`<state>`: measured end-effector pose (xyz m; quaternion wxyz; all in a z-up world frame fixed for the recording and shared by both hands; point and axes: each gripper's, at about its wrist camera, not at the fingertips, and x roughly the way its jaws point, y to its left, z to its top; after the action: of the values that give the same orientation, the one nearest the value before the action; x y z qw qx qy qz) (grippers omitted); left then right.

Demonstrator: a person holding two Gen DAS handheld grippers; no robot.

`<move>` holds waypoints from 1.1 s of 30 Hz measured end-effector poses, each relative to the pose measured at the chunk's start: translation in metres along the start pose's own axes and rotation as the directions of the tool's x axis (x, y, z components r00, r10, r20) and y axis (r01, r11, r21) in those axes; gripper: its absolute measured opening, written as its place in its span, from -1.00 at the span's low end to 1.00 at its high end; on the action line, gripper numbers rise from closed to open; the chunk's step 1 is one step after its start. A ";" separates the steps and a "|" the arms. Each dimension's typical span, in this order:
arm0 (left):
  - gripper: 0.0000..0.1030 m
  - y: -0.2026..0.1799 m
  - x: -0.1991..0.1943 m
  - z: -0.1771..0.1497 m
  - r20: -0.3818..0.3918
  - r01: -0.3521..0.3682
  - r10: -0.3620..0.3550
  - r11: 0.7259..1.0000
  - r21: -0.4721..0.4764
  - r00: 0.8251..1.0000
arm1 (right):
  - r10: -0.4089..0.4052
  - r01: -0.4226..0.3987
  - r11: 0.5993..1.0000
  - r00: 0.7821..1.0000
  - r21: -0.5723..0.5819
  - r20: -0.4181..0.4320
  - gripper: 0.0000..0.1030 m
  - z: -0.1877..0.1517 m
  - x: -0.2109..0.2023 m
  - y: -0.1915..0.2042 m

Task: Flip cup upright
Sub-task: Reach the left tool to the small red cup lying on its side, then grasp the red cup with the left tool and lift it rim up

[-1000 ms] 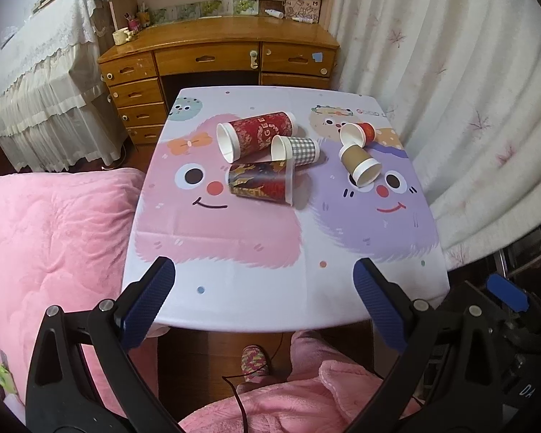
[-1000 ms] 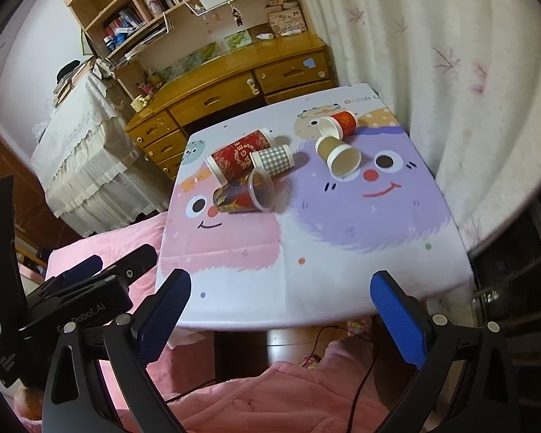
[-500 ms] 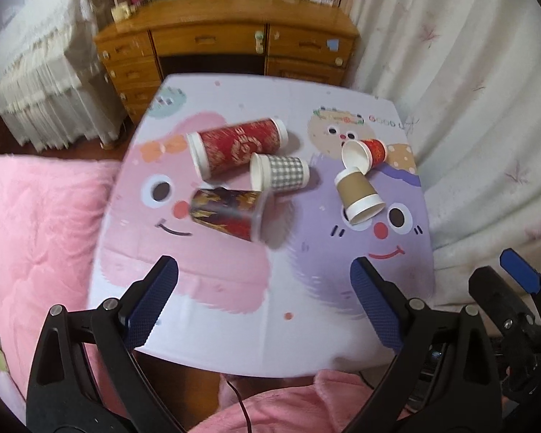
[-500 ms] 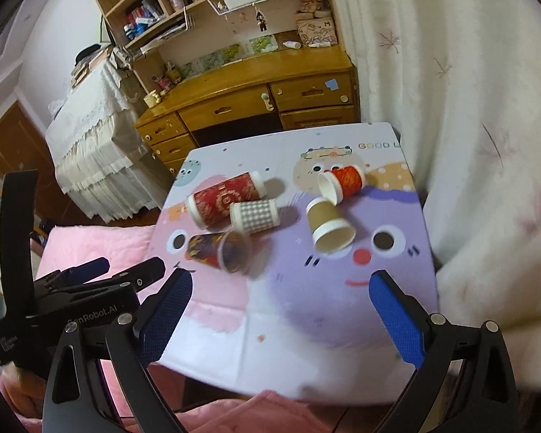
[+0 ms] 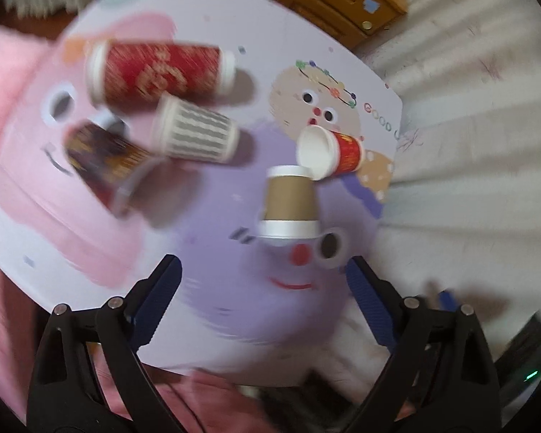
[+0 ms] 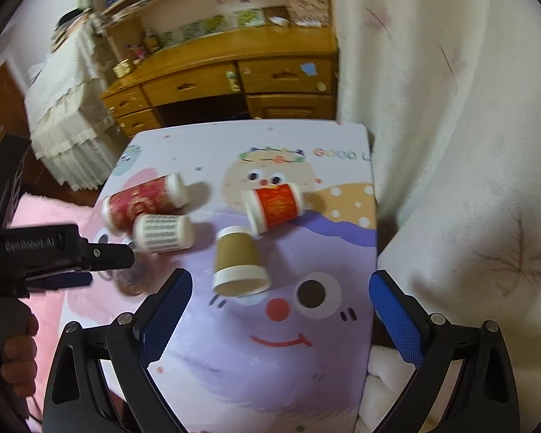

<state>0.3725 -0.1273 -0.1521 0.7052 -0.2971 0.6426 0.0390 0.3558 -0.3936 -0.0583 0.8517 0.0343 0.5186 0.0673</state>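
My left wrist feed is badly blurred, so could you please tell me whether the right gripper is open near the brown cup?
Observer: Yes, the right gripper is wide open, just short of the brown paper cup.
Operator: Thank you. Where does my left gripper sit?
Observer: The left gripper comes in from the left, its tip beside the checked cup and in front of the dark patterned cup.

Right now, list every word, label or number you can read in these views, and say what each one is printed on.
"GenRobot.AI", slightly blurred: on the body of the left gripper.
"GOOD L", cut off at the edge: on the tablecloth.
Gold characters on the tall red cup and the small red cup: too blurred to read.
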 end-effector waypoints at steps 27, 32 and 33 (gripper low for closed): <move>0.62 -0.064 0.176 0.090 0.002 0.116 -0.162 0.697 -0.708 0.987 | -0.086 0.125 0.965 0.981 0.229 -0.171 0.95 0.024 0.127 -0.145; 0.40 -0.060 0.197 0.104 -0.033 0.078 -0.146 0.689 -0.720 0.989 | -0.096 0.140 0.957 0.979 0.253 -0.179 0.95 0.022 0.133 -0.159; 0.37 -0.059 0.203 0.109 -0.030 0.083 -0.151 0.686 -0.723 0.988 | -0.099 0.144 0.956 0.979 0.257 -0.179 0.95 0.023 0.136 -0.161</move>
<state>0.5288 -0.1905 -0.3193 0.5051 -0.5908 0.5859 0.2294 0.4502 -0.5320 -0.1876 0.7961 0.1117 0.5923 -0.0536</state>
